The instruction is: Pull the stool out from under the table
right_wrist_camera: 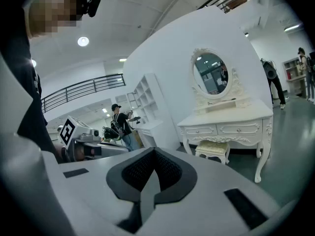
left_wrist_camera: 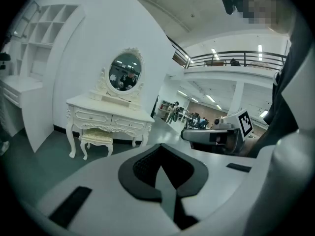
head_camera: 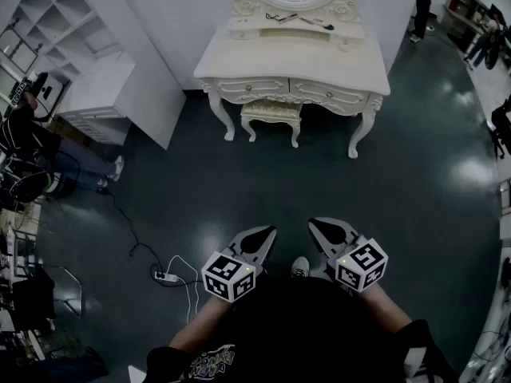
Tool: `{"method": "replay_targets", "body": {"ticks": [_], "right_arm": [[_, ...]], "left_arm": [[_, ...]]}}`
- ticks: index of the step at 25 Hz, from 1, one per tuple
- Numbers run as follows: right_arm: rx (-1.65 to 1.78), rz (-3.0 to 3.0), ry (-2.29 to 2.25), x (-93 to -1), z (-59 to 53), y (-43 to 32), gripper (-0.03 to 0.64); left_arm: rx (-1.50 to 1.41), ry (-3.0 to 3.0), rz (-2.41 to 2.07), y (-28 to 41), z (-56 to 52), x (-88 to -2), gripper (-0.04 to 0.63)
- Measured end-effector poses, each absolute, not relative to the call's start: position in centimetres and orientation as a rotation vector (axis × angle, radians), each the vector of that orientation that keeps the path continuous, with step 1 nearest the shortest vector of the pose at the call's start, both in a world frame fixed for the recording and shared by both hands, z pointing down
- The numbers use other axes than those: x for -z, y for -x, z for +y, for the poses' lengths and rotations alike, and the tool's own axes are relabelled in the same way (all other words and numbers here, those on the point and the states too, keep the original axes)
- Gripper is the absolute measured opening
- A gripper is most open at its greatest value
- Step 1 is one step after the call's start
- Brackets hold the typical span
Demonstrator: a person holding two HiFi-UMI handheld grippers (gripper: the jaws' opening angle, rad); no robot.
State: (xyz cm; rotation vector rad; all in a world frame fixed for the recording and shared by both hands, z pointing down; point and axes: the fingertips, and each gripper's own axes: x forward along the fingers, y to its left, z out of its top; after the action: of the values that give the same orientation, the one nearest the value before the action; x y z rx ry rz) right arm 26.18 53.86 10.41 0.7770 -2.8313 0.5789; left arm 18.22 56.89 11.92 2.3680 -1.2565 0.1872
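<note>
The task is at its very beginning: the approach. The stool (head_camera: pixel 271 112) stands on the floor (head_camera: pixel 263 182), fully under the tabletop (head_camera: pixel 291 61). It is between the front legs and nearer the left one, as the head view shows it. The person stands well apart from it, with a wide stretch of bare floor between. The left gripper (head_camera: pixel 269 232) and the right gripper (head_camera: pixel 314 223) are held close to the body, side by side, pointing toward the stool. Both have their jaws pressed together with nothing between them, as each gripper view shows clearly.

In my judgement, the next move calls for walking up to the stool and opening at least one gripper. It should then take hold of the seat edge or a leg and draw the stool straight back.

The head view shows the gap to cross and a power strip (head_camera: pixel 166 276) with cables on the floor at the left, which the gripper views do not show. The gripper views show the stool from the side: a cushioned seat on curved legs, just below the drawers. The head view shows only its top.
</note>
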Motion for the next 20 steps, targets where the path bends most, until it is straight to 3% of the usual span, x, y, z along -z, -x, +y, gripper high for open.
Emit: {"method": "replay_targets", "body": {"ticks": [20], "right_arm": [[-0.543, -2.851, -0.739, -10.02, 54.77, -25.40, 0.028]], "left_arm": [[-0.184, -2.363, -1.270, -17.61, 57.53, -11.82, 0.008]]}}
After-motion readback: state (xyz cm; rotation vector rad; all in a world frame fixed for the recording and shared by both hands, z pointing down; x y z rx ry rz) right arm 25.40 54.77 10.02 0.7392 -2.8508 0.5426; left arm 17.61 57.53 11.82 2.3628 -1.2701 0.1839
